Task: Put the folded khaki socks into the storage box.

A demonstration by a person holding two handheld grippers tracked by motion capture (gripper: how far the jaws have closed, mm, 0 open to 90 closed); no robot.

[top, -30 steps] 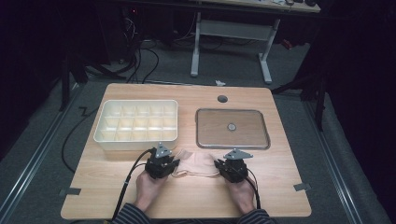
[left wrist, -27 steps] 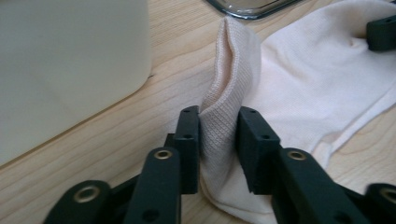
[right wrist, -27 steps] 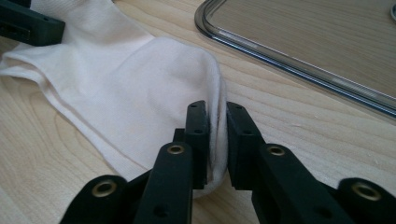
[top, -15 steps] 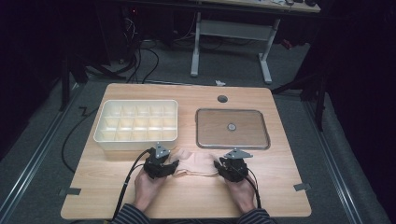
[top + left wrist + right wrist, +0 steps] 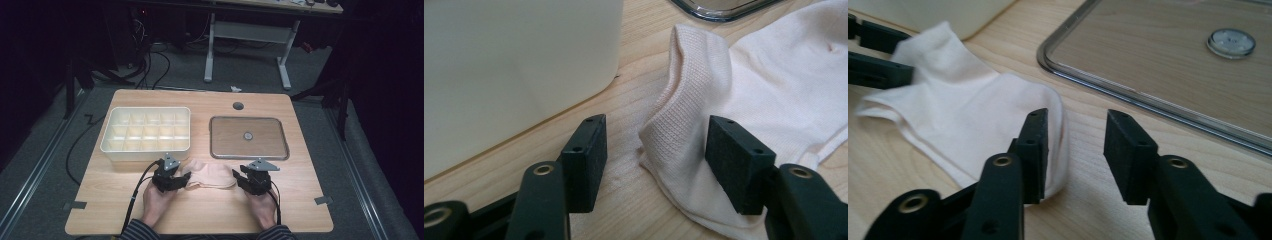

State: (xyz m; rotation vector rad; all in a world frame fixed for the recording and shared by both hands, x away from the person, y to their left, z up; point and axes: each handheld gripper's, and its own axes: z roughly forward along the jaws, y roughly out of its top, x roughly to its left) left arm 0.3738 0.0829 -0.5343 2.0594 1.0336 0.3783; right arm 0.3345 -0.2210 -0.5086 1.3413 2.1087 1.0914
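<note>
I hold a black two-jaw gripper in each hand at the near edge of the pale wooden table (image 5: 300, 210), and between them lies a pale pink knitted sock (image 5: 212, 176), flat on the wood and stretched sideways from one tool to the other.

My left gripper (image 5: 172, 181) sits at the sock's ribbed cuff end. Its jaws have just been opening, and now they stand well apart. In the left gripper view (image 5: 651, 157) the ribbed cuff (image 5: 684, 130) rises in a small fold between the two pads; the far pad lies against the fabric without pinching it, and the near pad stands on bare wood, clear of the cloth. So the sock is loose here, not gripped.

My right gripper (image 5: 252, 181) is at the sock's rounded toe end. Its jaws have also just been opening and stand at a middling gap. In the right gripper view (image 5: 1075, 150) one pad rests over the toe edge of the sock (image 5: 973, 110), the other is on bare wood, and nothing is clamped between them.

Behind the left gripper, just beside the cuff, stands a cream plastic box divided into small compartments (image 5: 146, 131). Behind the right gripper lies a rectangular metal-rimmed tray (image 5: 248, 138) with a small round silver disc (image 5: 247, 135) in its middle.
</note>
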